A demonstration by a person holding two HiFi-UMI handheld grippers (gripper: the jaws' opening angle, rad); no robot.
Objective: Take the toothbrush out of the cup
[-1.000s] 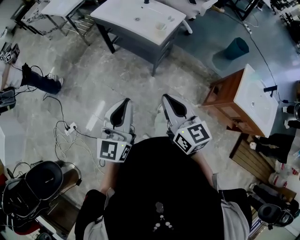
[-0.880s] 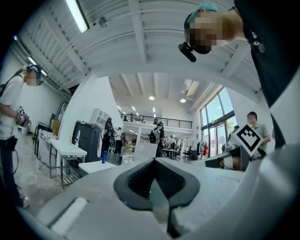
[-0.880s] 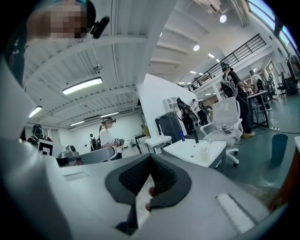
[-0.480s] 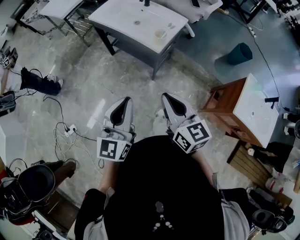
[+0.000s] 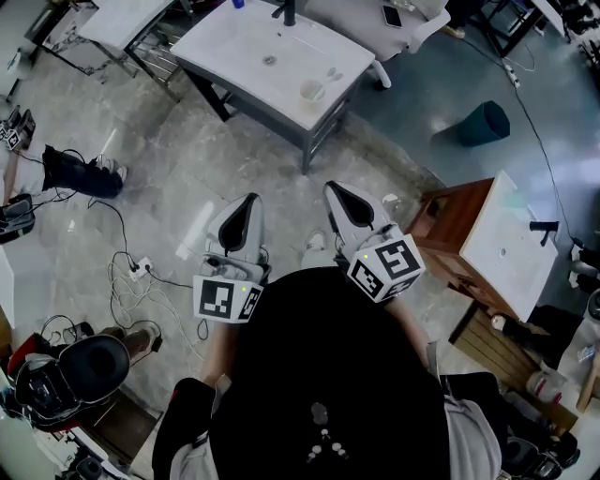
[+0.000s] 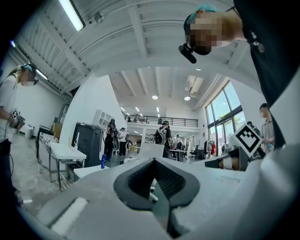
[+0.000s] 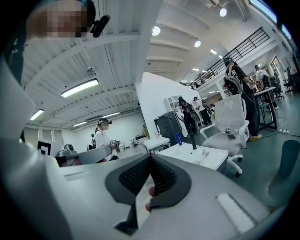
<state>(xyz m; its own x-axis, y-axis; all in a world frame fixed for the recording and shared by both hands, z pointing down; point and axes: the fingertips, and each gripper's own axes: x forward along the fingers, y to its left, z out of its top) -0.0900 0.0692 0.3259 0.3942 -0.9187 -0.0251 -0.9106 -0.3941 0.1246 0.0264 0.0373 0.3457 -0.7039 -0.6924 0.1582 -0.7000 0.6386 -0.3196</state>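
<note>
A small clear cup (image 5: 312, 90) stands near the right edge of a white table (image 5: 253, 47) across the floor, far ahead of both grippers. In the right gripper view the cup (image 7: 203, 153) shows pale sticks rising from it; I cannot make out the toothbrush for certain. My left gripper (image 5: 248, 202) and right gripper (image 5: 335, 192) are held side by side over the floor in front of the person's body, pointing toward the table. Both are shut, pads pressed together, with nothing between them (image 6: 154, 161) (image 7: 150, 157).
A black faucet (image 7: 193, 140) and a blue bottle (image 7: 178, 139) stand on the table. Behind it is a white office chair (image 5: 380, 19). A teal bin (image 5: 485, 122) and a wooden cabinet (image 5: 450, 220) are at right. Cables (image 5: 131, 277) and a person's leg (image 5: 80, 169) lie at left.
The table and cup have slid lower in the head view, so they are closer now. Both grippers keep the same pose, still shut.
</note>
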